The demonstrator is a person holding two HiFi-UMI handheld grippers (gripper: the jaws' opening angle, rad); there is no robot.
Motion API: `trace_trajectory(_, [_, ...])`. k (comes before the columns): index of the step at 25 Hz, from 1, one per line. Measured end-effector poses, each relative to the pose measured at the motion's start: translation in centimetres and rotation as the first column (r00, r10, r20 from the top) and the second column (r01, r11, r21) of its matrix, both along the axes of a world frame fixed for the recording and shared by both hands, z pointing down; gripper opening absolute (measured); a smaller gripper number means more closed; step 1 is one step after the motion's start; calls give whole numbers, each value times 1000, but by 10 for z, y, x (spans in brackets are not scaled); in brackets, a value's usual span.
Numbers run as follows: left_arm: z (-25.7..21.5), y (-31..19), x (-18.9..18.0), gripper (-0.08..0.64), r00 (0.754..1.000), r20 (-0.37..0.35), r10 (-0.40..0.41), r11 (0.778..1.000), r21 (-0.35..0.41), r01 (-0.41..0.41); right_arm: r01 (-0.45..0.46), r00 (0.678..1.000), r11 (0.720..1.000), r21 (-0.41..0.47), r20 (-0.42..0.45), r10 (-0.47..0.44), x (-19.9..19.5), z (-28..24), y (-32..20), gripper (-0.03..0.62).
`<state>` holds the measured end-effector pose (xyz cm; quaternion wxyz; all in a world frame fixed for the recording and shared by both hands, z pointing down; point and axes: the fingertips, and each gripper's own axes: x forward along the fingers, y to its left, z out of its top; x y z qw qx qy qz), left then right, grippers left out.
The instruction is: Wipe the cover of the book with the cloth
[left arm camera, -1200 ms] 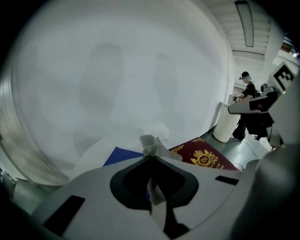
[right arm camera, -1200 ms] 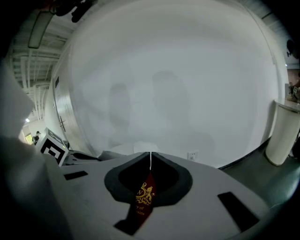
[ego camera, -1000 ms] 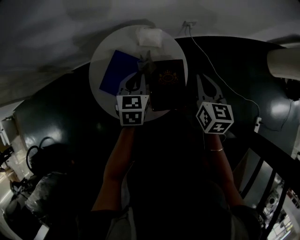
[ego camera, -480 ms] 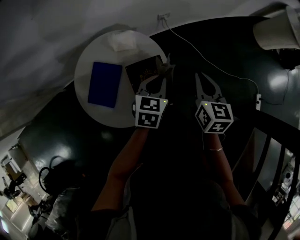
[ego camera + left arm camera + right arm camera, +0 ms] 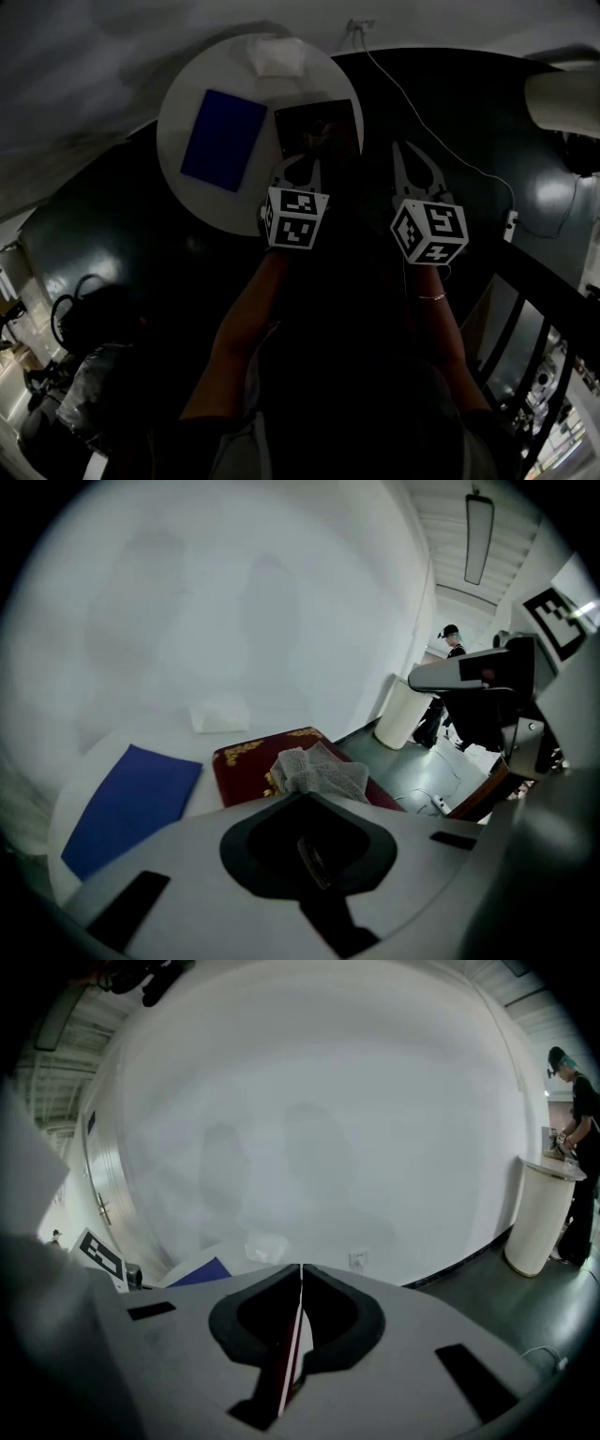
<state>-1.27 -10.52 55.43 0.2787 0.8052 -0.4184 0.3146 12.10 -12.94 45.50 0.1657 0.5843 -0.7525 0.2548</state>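
Observation:
A dark red book with gold ornament [image 5: 334, 116] [image 5: 246, 766] lies on the right part of a round white table [image 5: 187, 192]. My left gripper [image 5: 313, 156] [image 5: 309, 795] reaches over the book's near half, shut on a crumpled grey cloth [image 5: 319, 772] [image 5: 319, 141] that rests on the cover. My right gripper [image 5: 412, 161] [image 5: 300, 1274] hangs to the right of the table, above the dark floor; its jaws are pressed together with nothing in them.
A blue book [image 5: 223, 141] [image 5: 131, 803] lies left of the red one. A small white folded cloth [image 5: 278, 56] [image 5: 218, 714] sits at the table's far edge. A white cable [image 5: 441, 150] runs over the floor. A black railing [image 5: 544, 319] stands at right.
The left gripper has dragged the cloth across the red cover, from its far left corner to its right side and now to the middle. The right gripper stayed beside the table.

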Motion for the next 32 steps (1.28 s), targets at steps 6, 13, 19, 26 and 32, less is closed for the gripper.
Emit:
trace_trajectory(6, [9,3,-64,25,992,44,-118,993,-22,119,77,997,997,5,-4,-77,-38,1,-13,29])
trace_trajectory(13, [6,-1,-124,26,979,86,-183,983,-13,185,66,998,998,25,-15,-65,-54,-8,-24,29])
trace_trajectory(19, [-18,-9,-144,25,971,94,-220,975,52,216,25,999,999,43,-22,-24,-39,-13,-19,29])
trace_trajectory(26, [-59,-5,-85,25,983,-13,-183,976,121,183,-22,999,997,75,-25,24,8,-21,3,29])
trace_trajectory(32, [-74,23,13,25,993,-111,-33,991,126,46,-83,996,993,88,-23,86,53,-28,38,29])
